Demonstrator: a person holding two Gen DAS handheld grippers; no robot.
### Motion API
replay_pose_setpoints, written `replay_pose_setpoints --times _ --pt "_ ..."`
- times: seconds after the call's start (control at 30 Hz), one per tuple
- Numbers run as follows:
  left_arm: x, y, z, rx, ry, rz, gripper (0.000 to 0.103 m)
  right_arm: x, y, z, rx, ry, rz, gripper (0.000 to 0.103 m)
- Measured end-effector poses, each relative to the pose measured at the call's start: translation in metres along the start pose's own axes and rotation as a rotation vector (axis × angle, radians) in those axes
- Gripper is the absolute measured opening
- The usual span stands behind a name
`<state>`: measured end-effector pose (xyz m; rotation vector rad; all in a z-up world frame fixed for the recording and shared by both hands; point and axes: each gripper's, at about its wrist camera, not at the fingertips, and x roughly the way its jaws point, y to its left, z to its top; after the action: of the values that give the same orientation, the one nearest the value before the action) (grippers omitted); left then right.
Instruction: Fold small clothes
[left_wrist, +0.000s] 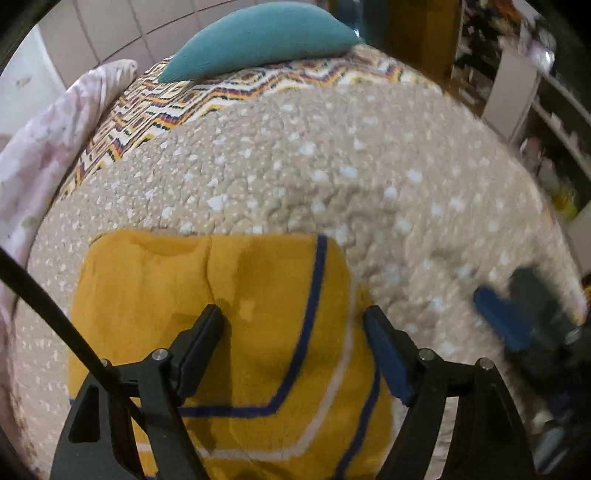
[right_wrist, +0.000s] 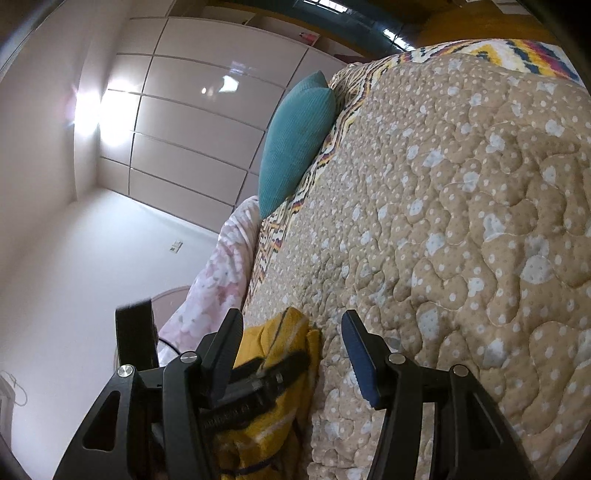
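A mustard-yellow garment (left_wrist: 229, 332) with navy and white stripes lies folded on the beige dotted quilt (left_wrist: 332, 166). My left gripper (left_wrist: 295, 321) is open and hovers just above the garment, gripping nothing. My right gripper shows blurred at the right of the left wrist view (left_wrist: 517, 317). In the right wrist view my right gripper (right_wrist: 291, 328) is open and empty, tilted on its side above the quilt (right_wrist: 461, 221). The yellow garment (right_wrist: 273, 350) shows low between its fingers, partly hidden by the left gripper's black body (right_wrist: 258, 384).
A teal pillow (left_wrist: 258, 37) lies at the head of the bed on a zigzag-patterned sheet (left_wrist: 155, 107). A pink floral blanket (left_wrist: 44, 147) is bunched along the left side. Shelves (left_wrist: 554, 129) stand to the right. White wardrobe panels (right_wrist: 184, 129) fill the wall.
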<state>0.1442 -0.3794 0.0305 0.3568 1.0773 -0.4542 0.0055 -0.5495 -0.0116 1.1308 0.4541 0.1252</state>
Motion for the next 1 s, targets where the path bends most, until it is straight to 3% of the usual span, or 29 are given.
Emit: replay_pose_setpoints --times 0.07,0.2,0.33,0.4,0.57,0.73,0.8,0.87,1.0 --pt "-0.021 0.008 -0.006 -0.031 -0.031 -0.04 0.078 0.002 0.002 -0.001 -0.01 0.006 -0.004 0.063" --pt "-0.066 0.022 -0.036 -0.009 -0.097 -0.032 0.078 0.007 0.008 -0.003 -0.037 0.019 -0.02 0.065" --pt "-0.087 0.036 -0.079 0.067 -0.166 0.109 0.078 0.01 0.01 -0.006 -0.044 0.022 -0.024 0.065" --pt "-0.077 0.039 -0.101 0.112 -0.138 0.202 0.079 0.014 0.012 -0.008 -0.066 0.027 -0.043 0.066" --pt "-0.074 0.031 -0.122 0.203 -0.187 0.274 0.079 0.026 0.024 -0.016 -0.158 0.052 -0.111 0.071" --pt "-0.103 0.031 -0.121 0.18 -0.251 0.178 0.078 0.032 0.024 -0.018 -0.163 0.051 -0.118 0.072" --pt "-0.097 0.032 -0.119 0.161 -0.238 0.186 0.078 0.031 0.021 -0.018 -0.153 0.045 -0.104 0.072" --pt "-0.08 0.035 -0.126 0.136 -0.169 0.173 0.079 0.03 0.019 -0.017 -0.147 0.041 -0.095 0.071" --pt "-0.08 0.049 -0.155 0.125 -0.179 0.135 0.079 0.023 0.015 -0.017 -0.125 0.035 -0.069 0.071"
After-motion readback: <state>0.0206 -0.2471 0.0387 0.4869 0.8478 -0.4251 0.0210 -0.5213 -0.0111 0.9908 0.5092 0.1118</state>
